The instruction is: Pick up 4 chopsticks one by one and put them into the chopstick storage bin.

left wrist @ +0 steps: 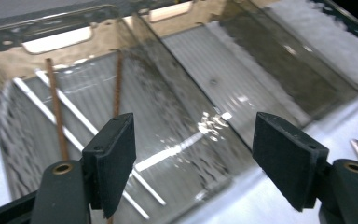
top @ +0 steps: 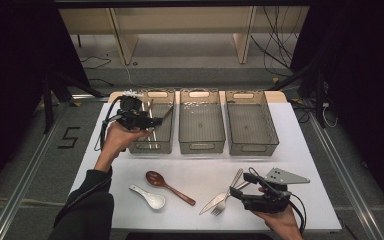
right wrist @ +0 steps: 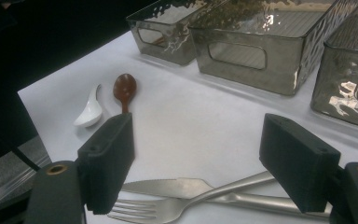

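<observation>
**Left fingers spread above the chopstick bin, right fingers over the fork and knife**

My left gripper hangs over the left bin, the one nearest the surface's far left corner. Its fingers stand wide apart with nothing between them. Below them, inside that bin, lie two brown chopsticks and two pale ones, all resting lengthwise on the ribbed floor. The middle bin and the right bin stand just beside it in a row along the far edge of the surface.

My right gripper sits low near the front right corner of the surface. Its fingers are open too, gripping nothing; the steel fork and the table knife lie crossed on the surface between and just beneath them, the fork's tines pointing toward the front edge. I cannot tell whether the finger pads touch the handles.

Toward the middle of the front edge lie a brown wooden spoon and a white ceramic soup spoon, close together but apart, both well clear of either gripper.
</observation>
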### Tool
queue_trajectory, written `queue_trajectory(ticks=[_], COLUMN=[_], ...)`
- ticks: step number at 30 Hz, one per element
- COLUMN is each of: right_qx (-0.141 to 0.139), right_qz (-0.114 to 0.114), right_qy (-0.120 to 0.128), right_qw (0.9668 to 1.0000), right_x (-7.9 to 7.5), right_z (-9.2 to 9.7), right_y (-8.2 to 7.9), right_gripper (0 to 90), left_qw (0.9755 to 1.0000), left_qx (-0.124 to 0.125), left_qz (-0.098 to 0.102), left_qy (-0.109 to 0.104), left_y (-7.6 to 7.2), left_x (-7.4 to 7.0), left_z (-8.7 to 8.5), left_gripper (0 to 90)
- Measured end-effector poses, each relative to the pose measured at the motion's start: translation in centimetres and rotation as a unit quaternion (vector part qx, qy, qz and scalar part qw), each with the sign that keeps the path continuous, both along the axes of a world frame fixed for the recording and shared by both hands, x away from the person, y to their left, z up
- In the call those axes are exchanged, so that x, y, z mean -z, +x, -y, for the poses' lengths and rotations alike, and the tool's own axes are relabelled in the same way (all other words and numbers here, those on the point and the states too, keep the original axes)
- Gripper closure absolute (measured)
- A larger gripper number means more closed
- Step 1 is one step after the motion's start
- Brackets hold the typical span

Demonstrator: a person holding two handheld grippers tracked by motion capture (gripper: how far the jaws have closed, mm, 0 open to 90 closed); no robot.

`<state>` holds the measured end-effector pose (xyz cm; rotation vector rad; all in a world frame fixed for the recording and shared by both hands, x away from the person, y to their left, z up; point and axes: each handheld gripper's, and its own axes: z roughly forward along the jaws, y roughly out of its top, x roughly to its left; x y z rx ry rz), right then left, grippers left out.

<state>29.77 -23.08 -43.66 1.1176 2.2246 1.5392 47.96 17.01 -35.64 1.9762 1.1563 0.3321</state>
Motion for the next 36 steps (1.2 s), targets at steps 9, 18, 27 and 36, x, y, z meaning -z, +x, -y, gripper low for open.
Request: queue_trajectory(ticks=[9, 18, 27, 36], right_qx=[0.0, -0.001, -0.002, -0.001], right_qz=[0.001, 0.0, -0.001, -0.001], right_qy=[-0.001, -0.002, -0.003, -0.001], right_qw=[1.0, 1.0, 1.0, 1.0], right_x=[0.0, 0.0, 0.1, 0.0], right_z=[0.0, -0.1, -0.1, -0.1], right_y=[0.0, 0.0, 0.0, 0.0], right_gripper=[27.1, 27.1, 27.0, 27.1], left_qw=[0.9994, 0.9989, 0.9981, 0.9968], left_qx=[0.018, 0.026, 0.051, 0.065], left_qz=[0.025, 0.039, 0.028, 0.012], left_qy=[-0.015, -0.009, 0.021, 0.045], left_y=[-4.0, -6.3, -7.4, -8.2], left_x=[0.2, 0.5, 1.2, 2.2], left_z=[-0.1, -0.5, -0.6, -0.8], left_gripper=[26.6, 23.6, 23.7, 23.4])
